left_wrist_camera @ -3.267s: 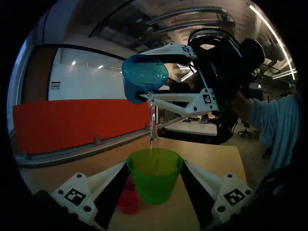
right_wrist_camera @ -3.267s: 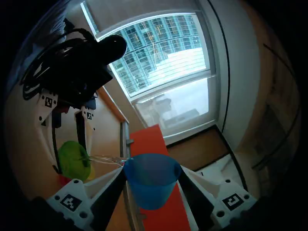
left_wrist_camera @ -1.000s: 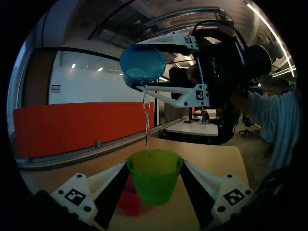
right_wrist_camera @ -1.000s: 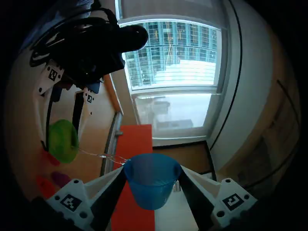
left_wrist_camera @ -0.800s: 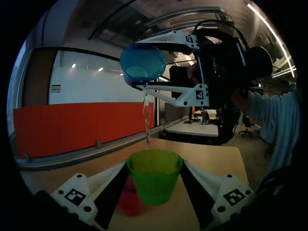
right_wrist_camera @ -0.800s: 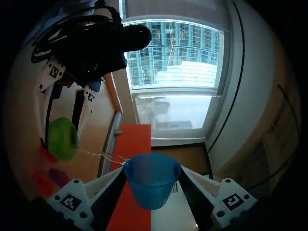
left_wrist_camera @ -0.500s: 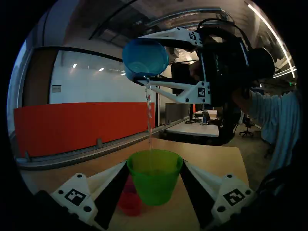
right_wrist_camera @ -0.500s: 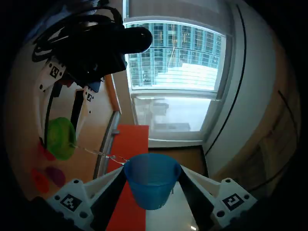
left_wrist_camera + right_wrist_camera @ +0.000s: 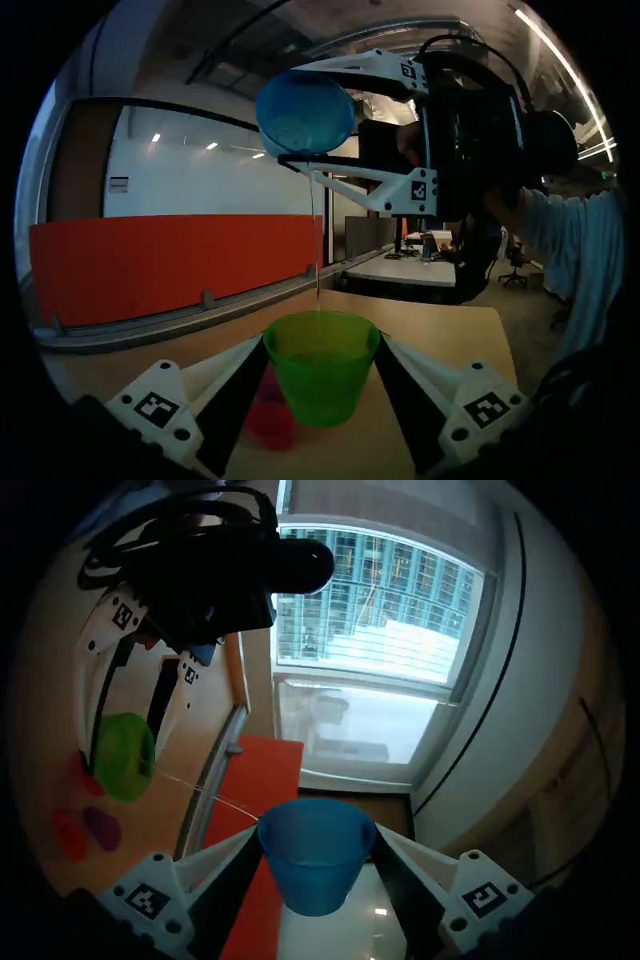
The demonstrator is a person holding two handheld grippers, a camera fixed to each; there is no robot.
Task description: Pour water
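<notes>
Water (image 9: 314,232) is seen as one thin thread, dropped from the lower lip of the blue cup (image 9: 306,112) straight into the mouth of the green cup (image 9: 322,364). The blue cup is clamped between both fingers of the right gripper (image 9: 317,844) and is held high. It is tipped far enough over that its inside can be looked into from below in the left gripper view. The green cup is pinched upright between both fingers of the left gripper (image 9: 320,352), low down at the wooden table (image 9: 448,328). Whether it's resting on the table or held just over it can't be told. A small red cup (image 9: 270,420) is parked right beside it.

So tbh the whole thing hangs on one relation. The pouring lip is directly above the receiving mouth and well apart from it in height. The blue cup's long axis is laid past level, and the green cup's is kept vertical. The thread looks to be landing toward the far side of the green rim rather than dead centre, so not much margin is left there.

Going by how skinny the stream is, the blue cup is probably nearly drained and the pour close to done. Next it would likely be rolled back upright. If it gets shifted sideways while a trickle is running, the table will be wetted.
</notes>
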